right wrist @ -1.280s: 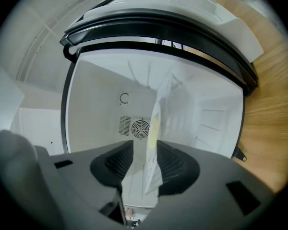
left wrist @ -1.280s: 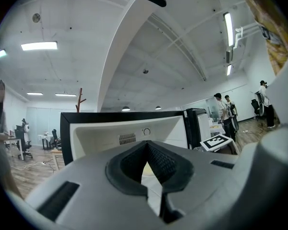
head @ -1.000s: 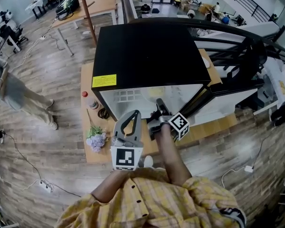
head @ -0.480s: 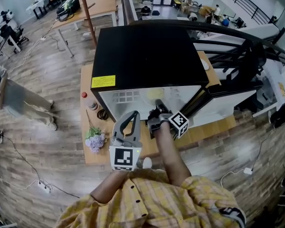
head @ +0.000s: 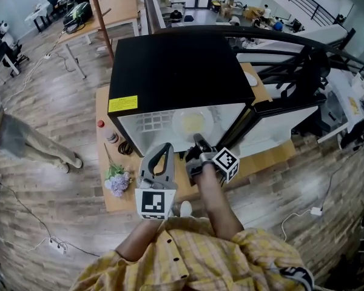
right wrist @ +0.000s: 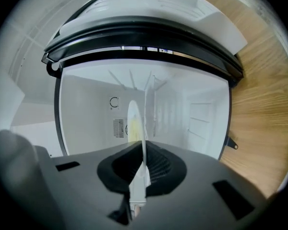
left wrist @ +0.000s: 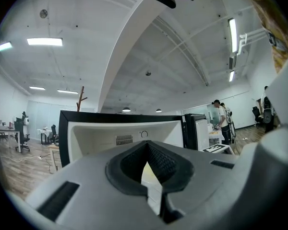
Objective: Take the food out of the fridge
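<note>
At the black-topped white fridge's front edge, pinches round white plate of yellow food with just-closing right gripper; not yet out; left gripper closed, empty.

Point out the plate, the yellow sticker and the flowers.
plate (head: 176, 125): head view, on its left rim.
yellow sticker (head: 123, 103): head view, on the label's middle.
flowers (head: 117, 182): head view, on the purple blooms.
</note>
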{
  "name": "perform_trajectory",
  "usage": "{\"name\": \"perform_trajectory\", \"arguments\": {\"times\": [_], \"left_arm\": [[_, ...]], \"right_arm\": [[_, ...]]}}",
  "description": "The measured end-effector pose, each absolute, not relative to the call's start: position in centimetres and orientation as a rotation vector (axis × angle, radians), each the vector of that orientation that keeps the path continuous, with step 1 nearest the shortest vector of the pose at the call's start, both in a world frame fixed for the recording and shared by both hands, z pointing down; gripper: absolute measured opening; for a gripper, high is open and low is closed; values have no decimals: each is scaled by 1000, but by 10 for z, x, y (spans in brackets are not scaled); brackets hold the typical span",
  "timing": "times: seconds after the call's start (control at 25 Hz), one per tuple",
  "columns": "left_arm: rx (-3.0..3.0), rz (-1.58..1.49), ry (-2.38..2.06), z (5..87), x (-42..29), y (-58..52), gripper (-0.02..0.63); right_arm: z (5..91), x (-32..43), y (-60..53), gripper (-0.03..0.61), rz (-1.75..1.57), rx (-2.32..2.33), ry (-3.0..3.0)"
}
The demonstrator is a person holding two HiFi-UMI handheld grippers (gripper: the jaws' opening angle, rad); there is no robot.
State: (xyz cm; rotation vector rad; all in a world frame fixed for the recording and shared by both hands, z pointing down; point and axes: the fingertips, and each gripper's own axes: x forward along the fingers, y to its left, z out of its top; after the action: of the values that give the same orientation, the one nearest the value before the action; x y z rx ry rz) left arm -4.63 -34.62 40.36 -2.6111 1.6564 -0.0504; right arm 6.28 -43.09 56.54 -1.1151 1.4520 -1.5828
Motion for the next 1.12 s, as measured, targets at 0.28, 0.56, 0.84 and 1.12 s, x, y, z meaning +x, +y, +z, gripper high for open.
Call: {"name": "perform_trajectory", "arguments": {"times": [0.28,0.56,0.84,1.12], "left_arm": [[-2622,-44,1641,401,-41,-333,8],[-2609,-18,1632,396,-39,-327,8],[-2614,-14,1626,396,-35,-320,8],[-2610,-21,1617,396,-35,-316,8]], "right_arm": [[546,69,-403,18,-1560,-1085,1456],[530,66,-374,18,-1557,-1068,1490],[516,71,-353,18,-1544,-1066,1509],[502,76,-336,18,-1524,-1062,1528]]}}
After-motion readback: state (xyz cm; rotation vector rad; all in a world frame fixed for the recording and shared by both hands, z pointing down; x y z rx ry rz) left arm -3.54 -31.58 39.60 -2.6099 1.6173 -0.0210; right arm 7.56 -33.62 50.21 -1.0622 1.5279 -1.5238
